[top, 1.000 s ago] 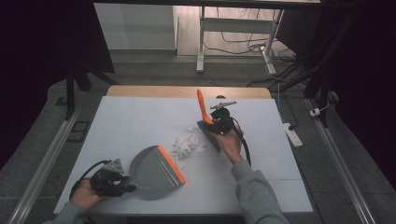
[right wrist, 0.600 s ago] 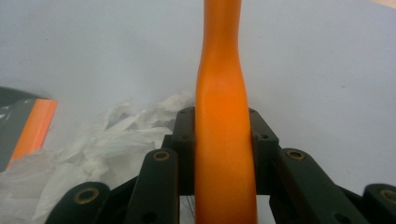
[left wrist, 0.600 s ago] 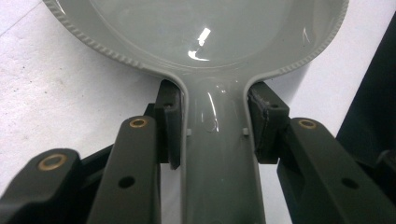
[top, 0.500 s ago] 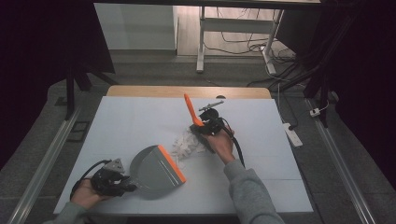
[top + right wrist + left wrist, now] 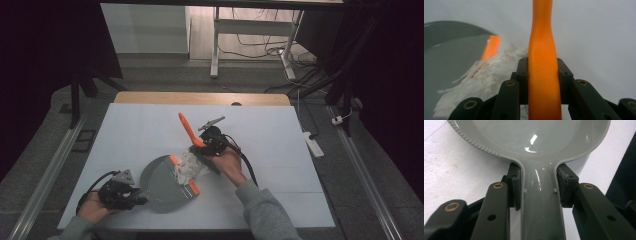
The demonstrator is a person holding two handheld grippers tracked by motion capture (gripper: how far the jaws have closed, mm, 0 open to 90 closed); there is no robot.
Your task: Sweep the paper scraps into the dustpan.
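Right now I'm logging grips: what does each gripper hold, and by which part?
The left gripper clamps the grey plastic dustpan by its handle neck. The right gripper clamps the orange-handled brush by its handle.

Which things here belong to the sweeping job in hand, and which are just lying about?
Part of the job:
- grey dustpan, handle clamped by the left gripper
- orange brush handle, clamped by the right gripper
- white paper scraps at the dustpan's orange lip

Just lying about:
- power strip on the floor
- desk frame behind the table
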